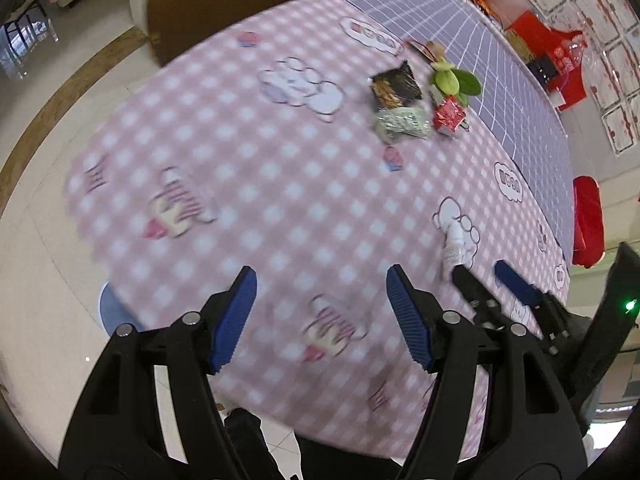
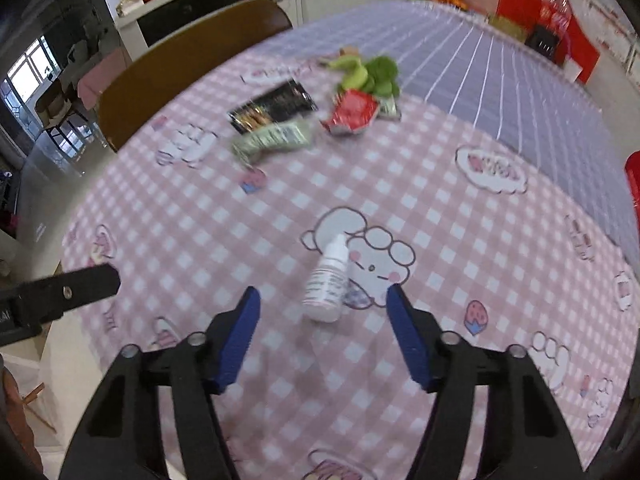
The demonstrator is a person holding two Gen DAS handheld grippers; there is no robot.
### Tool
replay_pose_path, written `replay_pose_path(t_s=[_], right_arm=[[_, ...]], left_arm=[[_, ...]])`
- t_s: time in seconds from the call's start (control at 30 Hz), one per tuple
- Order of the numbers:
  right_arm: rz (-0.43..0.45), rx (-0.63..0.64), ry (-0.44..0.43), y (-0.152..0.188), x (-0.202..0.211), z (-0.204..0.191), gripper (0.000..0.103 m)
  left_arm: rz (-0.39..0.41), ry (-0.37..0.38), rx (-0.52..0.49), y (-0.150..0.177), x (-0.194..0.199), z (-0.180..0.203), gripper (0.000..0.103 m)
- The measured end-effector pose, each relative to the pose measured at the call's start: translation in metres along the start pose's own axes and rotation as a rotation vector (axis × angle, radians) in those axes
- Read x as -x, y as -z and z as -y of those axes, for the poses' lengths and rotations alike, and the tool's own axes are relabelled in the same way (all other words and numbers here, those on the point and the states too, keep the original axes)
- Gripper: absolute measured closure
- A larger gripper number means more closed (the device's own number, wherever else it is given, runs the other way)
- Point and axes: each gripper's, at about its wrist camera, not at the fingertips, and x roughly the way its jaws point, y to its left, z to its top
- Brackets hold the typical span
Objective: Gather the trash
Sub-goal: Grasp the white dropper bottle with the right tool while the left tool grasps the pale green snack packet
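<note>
My right gripper [image 2: 322, 308] hangs above a round table [image 2: 460, 208] covered in a pink checked cloth with cartoon sheep, its blue-padded fingers [image 2: 240, 340] spread apart and gripping nothing. A small white dropper bottle [image 2: 328, 280] lies on its side on the cloth just ahead of the fingertips, roughly centred on the gap between them, cap pointing away from me; the pads do not touch it. My left gripper [image 1: 320, 312] hovers over the near edge of the same table, its fingers [image 1: 236, 320] also apart and empty, with only bare cloth between them. The bottle sits off to its right, beside the tips of my other gripper. Toward the far side of the table, well apart from both grippers, a cluster of trash lies together: a black snack wrapper [image 2: 274, 106], a crumpled pale green wrapper [image 2: 272, 140], a red wrapper [image 2: 352, 114] and green peelings [image 2: 372, 74]. A brown chair back [image 2: 180, 76] stands at the far left edge.
</note>
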Motion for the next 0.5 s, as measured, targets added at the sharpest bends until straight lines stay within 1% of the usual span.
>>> replay_pose_path(t_s=[0.07, 0.1, 0.13, 0.17, 0.2, 0.37, 0.5], right_arm=[[-0.022, -0.003, -0.021, 0.0, -0.007, 0.006, 0.052], [-0.031, -0.001, -0.033, 0.0, -0.008, 0.007, 0.055], [-0.044, 0.005, -0.052, -0.002, -0.012, 0.009, 0.062], [-0.054, 0.011, -0.069, -0.003, -0.015, 0.012, 0.075], [-0.064, 0.016, -0.086, -0.006, -0.019, 0.014, 0.079], [-0.057, 0.014, -0.131, -0.019, -0.018, 0.03, 0.079], [-0.034, -0.012, -0.155, -0.036, -0.019, 0.048, 0.079]], left_arm=[[-0.005, -0.011, 0.0, -0.008, -0.01, 0.012, 0.036], [-0.006, -0.012, 0.0, -0.012, -0.014, 0.017, 0.036], [-0.006, -0.016, 0.0, -0.016, -0.018, 0.022, 0.036], [-0.006, -0.019, 0.003, -0.02, -0.022, 0.026, 0.036], [-0.005, -0.02, 0.005, -0.024, -0.024, 0.028, 0.036], [0.012, -0.03, -0.008, -0.044, -0.041, 0.044, 0.036], [0.045, -0.049, -0.078, -0.065, -0.055, 0.061, 0.036]])
